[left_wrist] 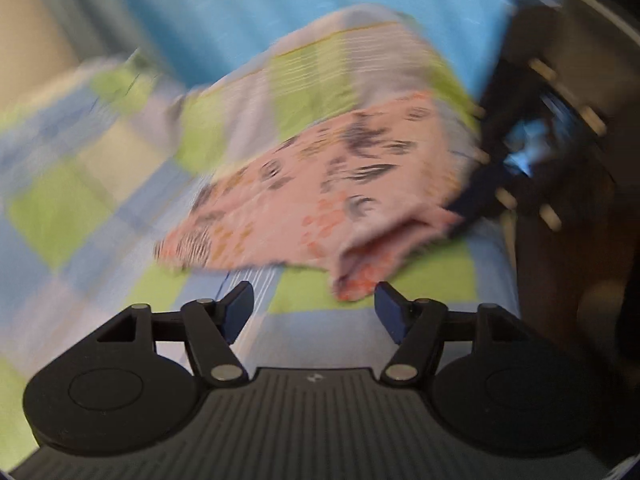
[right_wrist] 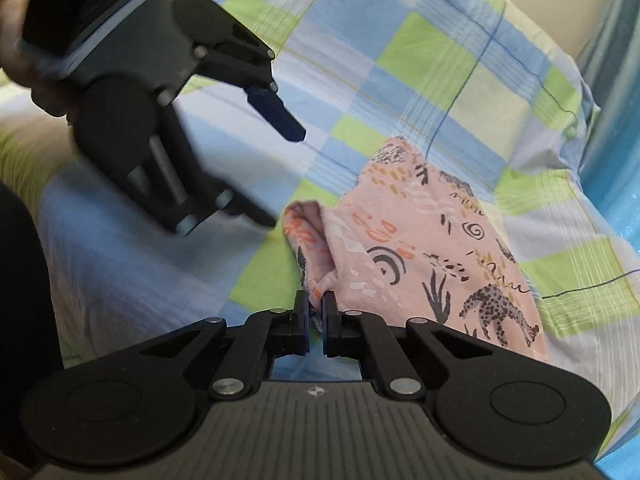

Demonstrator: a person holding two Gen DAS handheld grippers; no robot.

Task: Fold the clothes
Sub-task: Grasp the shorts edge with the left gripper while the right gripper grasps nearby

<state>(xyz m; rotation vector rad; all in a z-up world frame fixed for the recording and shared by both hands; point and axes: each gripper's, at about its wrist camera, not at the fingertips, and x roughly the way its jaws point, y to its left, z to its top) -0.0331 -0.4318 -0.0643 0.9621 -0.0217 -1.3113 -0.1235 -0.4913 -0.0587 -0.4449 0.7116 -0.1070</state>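
Right wrist view: right claw [right_wrist: 316, 304] pinches pink garment [right_wrist: 420, 248]; left claw [left_wrist: 314, 308] apparently empty.

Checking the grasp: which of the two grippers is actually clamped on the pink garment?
The right gripper, shut on the pink garment; the left gripper is open, holding nothing.

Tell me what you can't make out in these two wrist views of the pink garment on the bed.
- Pink garment: left wrist view is motion-blurred, so its print and folds are unclear.
- Garment's near edge: right wrist view, hidden behind the right gripper.
- Left gripper: lower finger blurred in the right wrist view.
- Checked bedsheet: cut off by both frames.
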